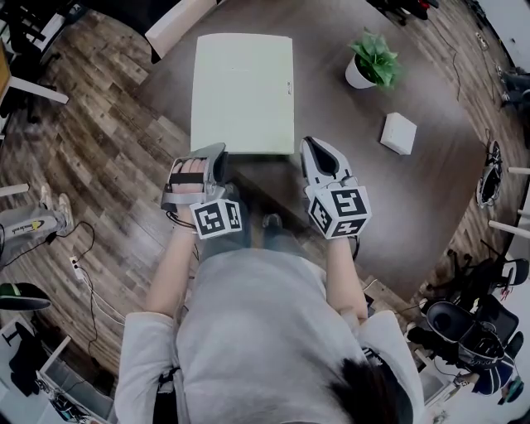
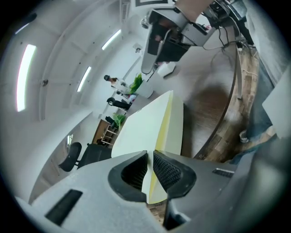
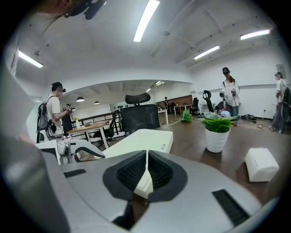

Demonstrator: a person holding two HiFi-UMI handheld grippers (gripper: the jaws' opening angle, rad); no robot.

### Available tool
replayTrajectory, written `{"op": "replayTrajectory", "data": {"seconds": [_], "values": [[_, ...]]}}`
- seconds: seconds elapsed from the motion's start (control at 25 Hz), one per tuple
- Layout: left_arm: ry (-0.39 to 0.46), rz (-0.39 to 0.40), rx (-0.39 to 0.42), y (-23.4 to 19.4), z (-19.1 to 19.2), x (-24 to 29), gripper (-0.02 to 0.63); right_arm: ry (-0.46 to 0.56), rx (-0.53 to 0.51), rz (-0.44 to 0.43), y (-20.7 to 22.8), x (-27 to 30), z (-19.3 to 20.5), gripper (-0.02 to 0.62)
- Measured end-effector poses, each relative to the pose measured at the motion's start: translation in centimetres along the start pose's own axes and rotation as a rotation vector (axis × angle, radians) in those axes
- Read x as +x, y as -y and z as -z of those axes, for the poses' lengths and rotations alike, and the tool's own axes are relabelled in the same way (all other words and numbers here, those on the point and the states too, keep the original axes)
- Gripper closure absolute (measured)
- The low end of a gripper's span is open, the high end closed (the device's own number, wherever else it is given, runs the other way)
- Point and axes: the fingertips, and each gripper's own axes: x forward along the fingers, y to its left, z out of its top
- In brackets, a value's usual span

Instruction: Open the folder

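Note:
A pale cream folder [image 1: 243, 91] lies shut and flat on the dark brown table [image 1: 331, 108], its near edge toward me. At the folder's near left corner is my left gripper [image 1: 222, 152], turned on its side; its jaws stand together with only a thin slit, and the folder [image 2: 150, 127] stretches away just beyond them. By the near right corner my right gripper [image 1: 310, 144] is shut with nothing in it. In the right gripper view the folder [image 3: 141, 139] lies just past the shut gripper [image 3: 146, 153]. The left gripper [image 2: 149, 154] shows no hold on the cover.
A small potted plant [image 1: 370, 62] and a white box [image 1: 398, 132] stand on the table to the right of the folder. A chair [image 1: 178, 21] is at the far edge. The plant [image 3: 217, 129], the box [image 3: 261, 164] and standing people show in the right gripper view.

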Motion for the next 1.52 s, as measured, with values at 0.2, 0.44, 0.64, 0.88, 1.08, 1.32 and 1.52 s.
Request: {"op": "replayTrajectory", "data": {"seconds": [0.2,0.44,0.64,0.88,1.08,1.32,1.52], "values": [[0.036,0.065,-0.109,0.0,0.1,-0.1,0.569,-0.017,0.001,0.004,0.0,0.1,0.7,0.580],[0.084,0.185,-0.266,-0.2,0.0,-0.1,0.571,-0.057,0.013,0.011,0.4,0.7,2.6,0.580],[0.111,0.252,-0.344,-0.3,0.0,-0.1,0.571,-0.109,0.022,0.004,0.5,1.7,4.9,0.580],[0.135,0.273,-0.380,-0.5,-0.1,-0.4,0.570,-0.148,0.023,0.004,0.6,2.5,6.5,0.580],[0.156,0.258,-0.430,-0.9,-0.1,-0.7,0.571,-0.188,-0.051,0.003,0.3,2.7,7.2,0.581],[0.195,0.200,-0.650,-3.5,1.0,-1.8,0.575,-0.204,-0.053,0.002,0.4,2.9,7.2,0.581],[0.216,0.117,-0.834,-5.0,2.5,-3.2,0.575,-0.207,-0.065,0.013,0.5,2.8,7.2,0.581]]}}
